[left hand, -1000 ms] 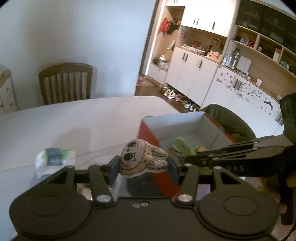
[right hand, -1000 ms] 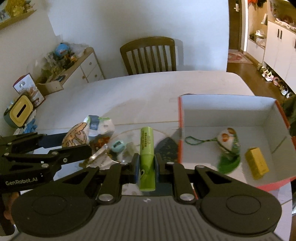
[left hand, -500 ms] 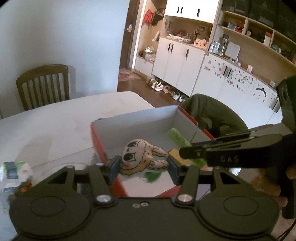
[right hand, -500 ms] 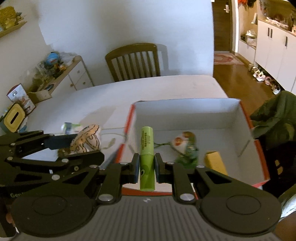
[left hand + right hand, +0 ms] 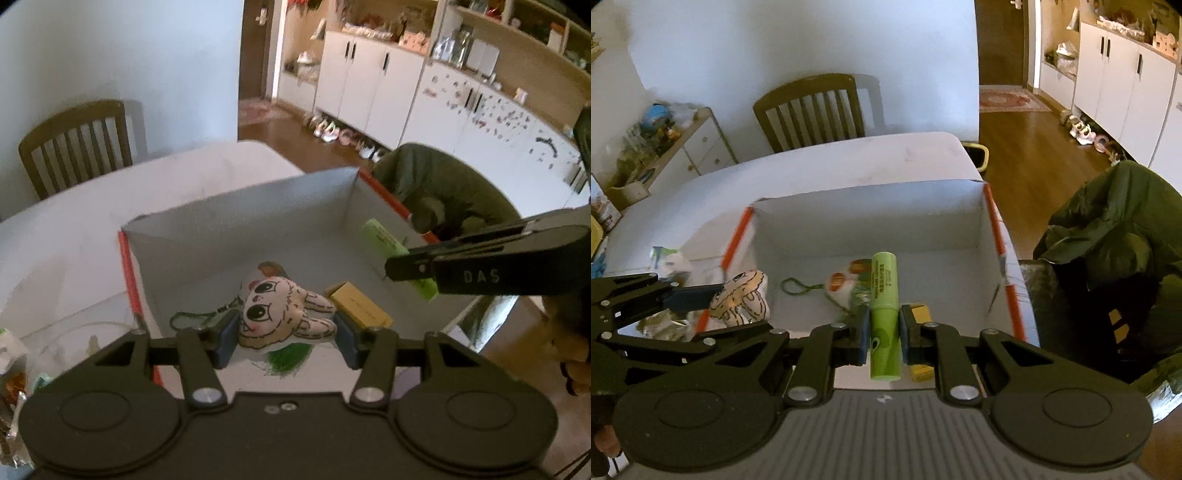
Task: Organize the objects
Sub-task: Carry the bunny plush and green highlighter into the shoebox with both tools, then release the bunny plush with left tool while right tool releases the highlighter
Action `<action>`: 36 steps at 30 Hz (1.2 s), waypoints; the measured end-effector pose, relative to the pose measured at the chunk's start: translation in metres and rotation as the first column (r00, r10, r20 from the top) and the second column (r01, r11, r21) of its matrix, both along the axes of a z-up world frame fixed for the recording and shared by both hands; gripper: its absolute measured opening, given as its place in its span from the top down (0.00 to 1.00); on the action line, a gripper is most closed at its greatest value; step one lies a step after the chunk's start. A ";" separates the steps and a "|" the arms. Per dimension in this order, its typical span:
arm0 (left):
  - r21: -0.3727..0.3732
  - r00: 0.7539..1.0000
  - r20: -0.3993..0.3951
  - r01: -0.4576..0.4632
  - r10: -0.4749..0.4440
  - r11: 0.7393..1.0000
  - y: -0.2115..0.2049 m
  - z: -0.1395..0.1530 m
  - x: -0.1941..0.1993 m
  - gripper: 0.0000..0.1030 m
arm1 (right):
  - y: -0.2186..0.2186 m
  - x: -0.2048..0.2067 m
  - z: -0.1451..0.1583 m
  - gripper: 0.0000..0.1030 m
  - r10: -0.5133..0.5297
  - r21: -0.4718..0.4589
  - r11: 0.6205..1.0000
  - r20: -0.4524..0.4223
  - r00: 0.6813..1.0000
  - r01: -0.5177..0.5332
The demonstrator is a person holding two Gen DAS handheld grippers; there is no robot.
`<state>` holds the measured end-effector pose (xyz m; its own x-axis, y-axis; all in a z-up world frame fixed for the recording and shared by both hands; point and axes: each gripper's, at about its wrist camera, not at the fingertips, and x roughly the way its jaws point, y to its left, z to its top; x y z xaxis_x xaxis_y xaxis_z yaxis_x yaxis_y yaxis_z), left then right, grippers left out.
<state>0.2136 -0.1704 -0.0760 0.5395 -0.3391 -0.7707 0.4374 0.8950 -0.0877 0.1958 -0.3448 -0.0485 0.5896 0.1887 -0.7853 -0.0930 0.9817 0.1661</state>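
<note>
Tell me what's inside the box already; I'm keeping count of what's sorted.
In the box: a round charm on a green cord and a yellow block. The held tube and plush cover part of the floor.

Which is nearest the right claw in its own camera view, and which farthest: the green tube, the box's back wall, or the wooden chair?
1. Green tube, clamped in the right claw.
2. Box's back wall, straight ahead.
3. Wooden chair, beyond the table.
</note>
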 end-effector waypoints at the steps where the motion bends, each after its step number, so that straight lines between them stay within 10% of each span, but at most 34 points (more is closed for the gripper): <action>1: 0.009 1.000 -0.012 -0.007 0.007 1.000 -0.001 -0.004 0.004 0.48 | -0.002 0.005 -0.003 0.85 0.001 -0.004 1.000 -0.005 1.000 -0.001; 36: 0.195 0.897 -0.399 -0.120 0.190 0.973 0.001 -0.089 0.083 0.47 | 0.008 0.101 -0.092 0.84 0.078 -0.109 0.988 -0.252 0.965 -0.108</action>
<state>0.2962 -0.1697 -0.1647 0.1960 -0.1293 -0.9720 0.2477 0.9656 -0.0785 0.2971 -0.3366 -0.1403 0.3592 0.1286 -0.9243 -0.1560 0.9848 0.0764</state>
